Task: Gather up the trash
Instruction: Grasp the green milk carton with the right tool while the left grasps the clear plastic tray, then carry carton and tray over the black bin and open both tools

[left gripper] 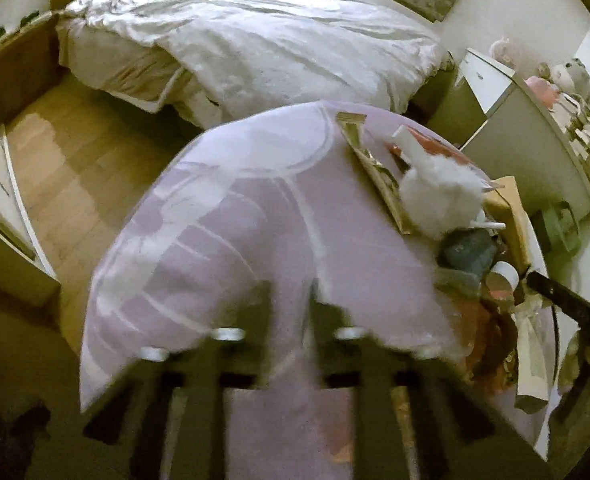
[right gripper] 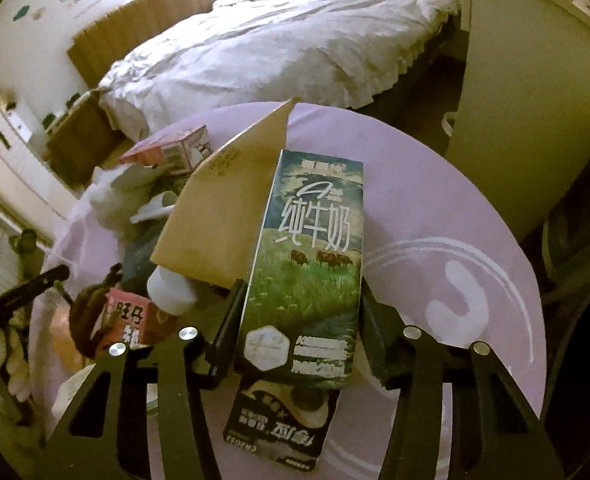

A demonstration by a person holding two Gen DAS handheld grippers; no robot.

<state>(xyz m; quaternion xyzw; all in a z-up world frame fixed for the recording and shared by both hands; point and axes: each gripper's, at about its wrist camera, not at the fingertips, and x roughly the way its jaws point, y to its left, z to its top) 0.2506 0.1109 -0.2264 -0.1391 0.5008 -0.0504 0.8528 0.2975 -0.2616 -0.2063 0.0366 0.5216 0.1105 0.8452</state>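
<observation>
In the right wrist view my right gripper (right gripper: 300, 312) is shut on a green milk carton (right gripper: 307, 264) and holds it above the lilac tablecloth (right gripper: 435, 208). Under it lies a dark snack wrapper (right gripper: 283, 428). A brown envelope (right gripper: 223, 208), a white bottle (right gripper: 171, 290), a pink carton (right gripper: 135, 320) and another pink carton (right gripper: 175, 150) lie to its left. In the left wrist view my left gripper (left gripper: 289, 300) is blurred, its fingers apart over the lilac cloth (left gripper: 235, 220), holding nothing. A trash pile with a white fluffy wad (left gripper: 439, 196) and a gold wrapper (left gripper: 375, 168) lies to its right.
A bed with a white duvet (left gripper: 255, 40) stands beyond the table, with wooden floor (left gripper: 75, 168) to its left. A white dresser with soft toys (left gripper: 535, 112) stands at the right. A black tool (left gripper: 563, 300) lies at the table's right edge.
</observation>
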